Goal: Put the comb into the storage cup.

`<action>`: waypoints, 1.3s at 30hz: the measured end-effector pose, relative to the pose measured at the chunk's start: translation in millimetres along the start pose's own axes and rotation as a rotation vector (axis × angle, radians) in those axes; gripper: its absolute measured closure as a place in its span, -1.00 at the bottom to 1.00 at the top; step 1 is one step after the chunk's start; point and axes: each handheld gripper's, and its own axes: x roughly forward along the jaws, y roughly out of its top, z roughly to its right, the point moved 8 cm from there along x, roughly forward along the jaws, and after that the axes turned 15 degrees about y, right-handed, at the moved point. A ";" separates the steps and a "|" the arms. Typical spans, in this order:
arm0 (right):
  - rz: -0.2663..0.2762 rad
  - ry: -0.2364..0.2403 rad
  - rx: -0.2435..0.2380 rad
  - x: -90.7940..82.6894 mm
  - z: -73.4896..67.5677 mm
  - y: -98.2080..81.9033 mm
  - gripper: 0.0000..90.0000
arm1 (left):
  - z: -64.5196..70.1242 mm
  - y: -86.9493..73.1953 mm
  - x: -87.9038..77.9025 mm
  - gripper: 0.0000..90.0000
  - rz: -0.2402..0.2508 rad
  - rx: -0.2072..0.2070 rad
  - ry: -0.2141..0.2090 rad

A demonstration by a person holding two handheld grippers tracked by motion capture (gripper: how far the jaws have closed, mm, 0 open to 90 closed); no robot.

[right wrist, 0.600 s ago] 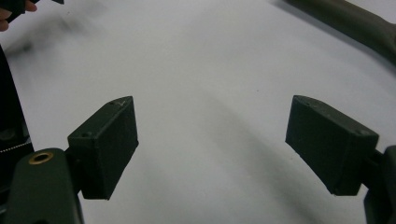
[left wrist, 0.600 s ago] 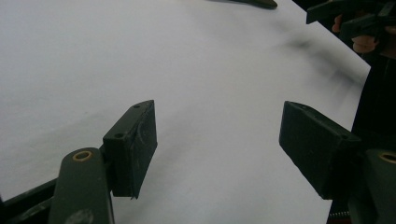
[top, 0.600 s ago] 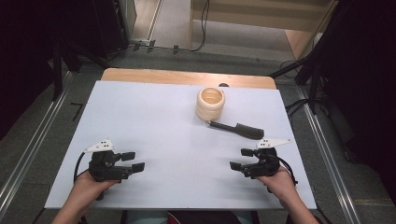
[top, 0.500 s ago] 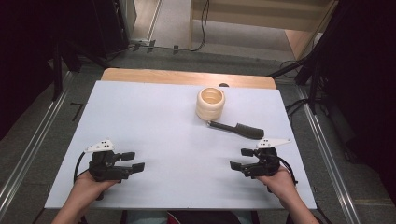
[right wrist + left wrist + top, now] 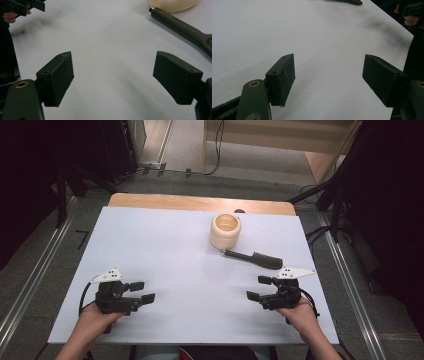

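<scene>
The left gripper point(image 5: 144, 291) sits at the lower left of the high view, jaws spread and empty; the right gripper point(image 5: 259, 288) sits at the lower right, likewise released — nothing between its jaws. The dark comb point(image 5: 254, 258) lies right of centre on the white table point(image 5: 165, 245), near the right gripper but apart from it; its handle tip touches the cream cup point(image 5: 225, 230) just above.

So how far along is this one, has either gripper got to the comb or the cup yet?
Nothing looks done. The dark comb lies flat beside the cream ribbed cup, untouched. Left gripper and right gripper sit at the table's near edge, jaws open and empty. Reaching and grasping are all ahead.
</scene>
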 end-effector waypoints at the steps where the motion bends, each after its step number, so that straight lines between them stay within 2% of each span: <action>1: -0.001 0.000 0.000 0.2 0.0 -0.1 -0.67 | 0.1 0.2 -0.1 -0.40 0.001 0.000 -0.001; 39: 0.005 -0.003 -0.003 -0.6 0.1 0.8 -0.67 | -0.1 0.6 -0.4 -0.40 0.004 0.003 0.006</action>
